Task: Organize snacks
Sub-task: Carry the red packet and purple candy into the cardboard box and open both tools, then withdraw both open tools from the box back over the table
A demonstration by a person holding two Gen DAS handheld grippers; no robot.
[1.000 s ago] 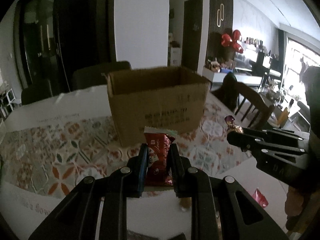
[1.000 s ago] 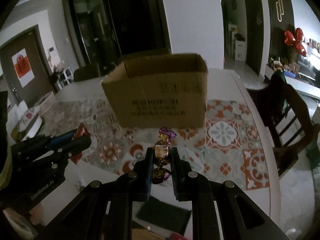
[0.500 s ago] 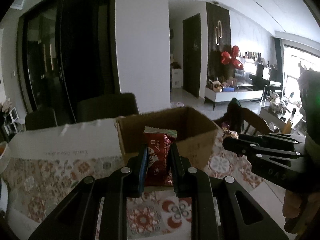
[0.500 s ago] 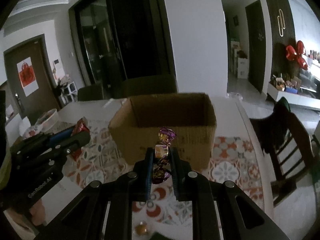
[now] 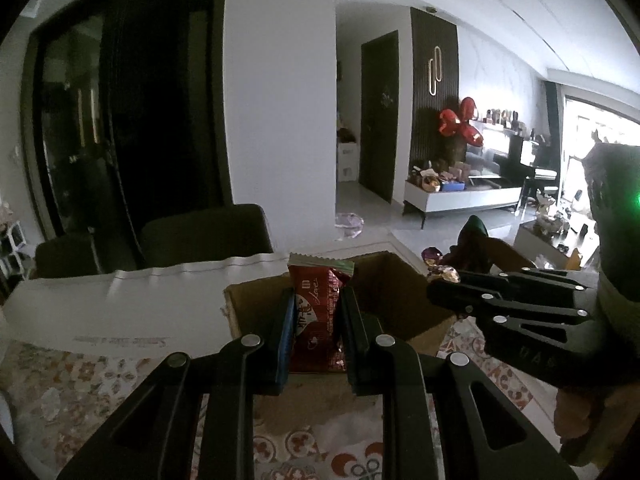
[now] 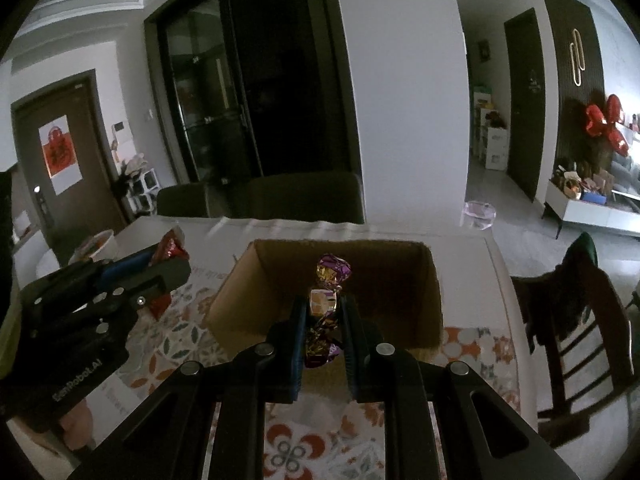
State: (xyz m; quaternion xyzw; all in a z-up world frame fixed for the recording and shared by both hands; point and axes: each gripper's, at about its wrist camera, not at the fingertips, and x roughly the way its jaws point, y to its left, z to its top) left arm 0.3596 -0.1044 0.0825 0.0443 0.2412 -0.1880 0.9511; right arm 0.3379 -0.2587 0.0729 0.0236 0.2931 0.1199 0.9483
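Observation:
An open cardboard box (image 5: 400,300) stands on the patterned tablecloth; it also shows in the right wrist view (image 6: 400,280). My left gripper (image 5: 316,316) is shut on a red snack packet (image 5: 320,312), held upright just above the box's near rim. My right gripper (image 6: 323,316) is shut on a purple and gold wrapped candy (image 6: 326,300), held over the box's near edge. The right gripper shows in the left wrist view (image 5: 436,290), and the left gripper with its packet shows in the right wrist view (image 6: 176,264). The box's floor is hidden.
A white table runner (image 5: 120,304) lies behind the box. Dark chairs (image 6: 304,196) stand at the far side, a wooden chair (image 6: 576,320) at the right. A bowl (image 6: 96,244) sits at the far left of the table.
Both grippers have risen and moved forward with their snacks; the box now sits lower and nearer, with its opening in sight below the fingertips.

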